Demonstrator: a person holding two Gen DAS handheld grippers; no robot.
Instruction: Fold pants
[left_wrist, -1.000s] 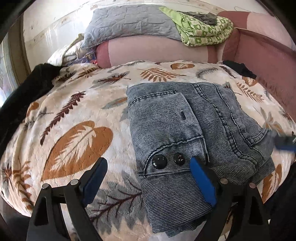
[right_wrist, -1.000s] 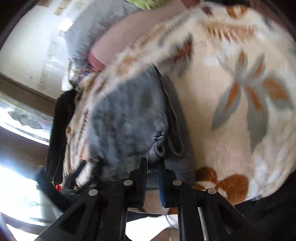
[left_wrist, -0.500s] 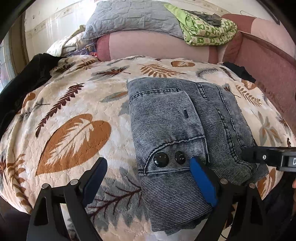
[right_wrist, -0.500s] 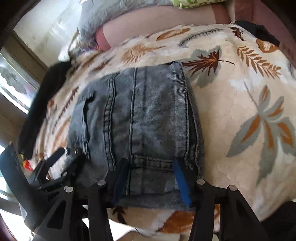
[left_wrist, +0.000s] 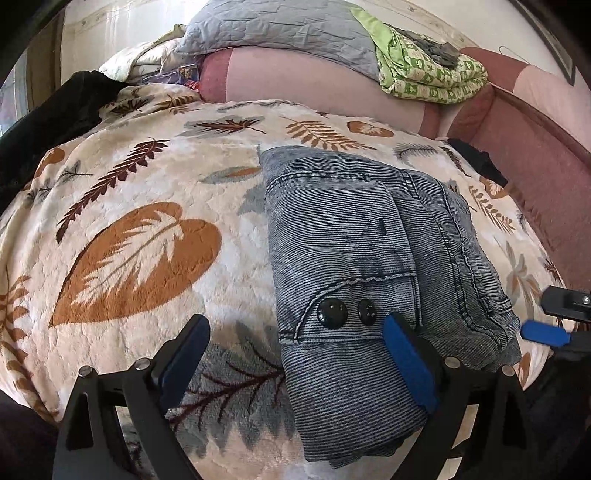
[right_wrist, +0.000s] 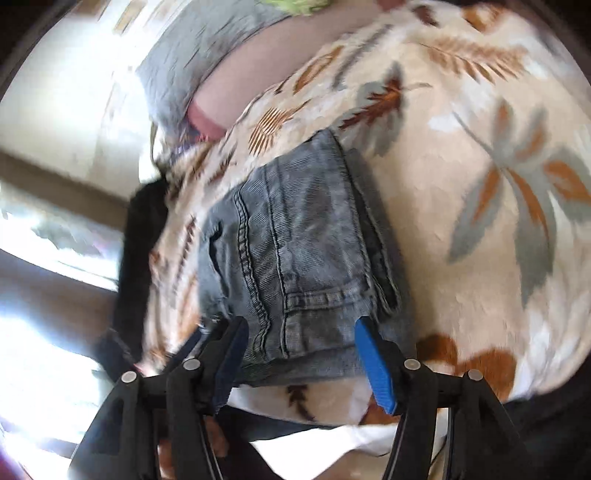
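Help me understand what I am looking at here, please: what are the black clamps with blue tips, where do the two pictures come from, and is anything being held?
There is no robot. A person holds a two-finger gripper in each hand, and each carries a fisheye camera looking forward along its fingers, which bends the view into a bulge. One picture is from the left gripper, the other from the right gripper. The blue strips are the finger pads.

Both look down at folded grey-blue denim pants lying on a cream blanket with a leaf print. Behind it are a grey pillow and a folded green quilt.

Nothing is held. The left gripper stands wide open at the bundle's near end. The right gripper's jaws have just been opening; the pants' edge lies between them, but the pads do not press it. The right-hand picture is blurred.
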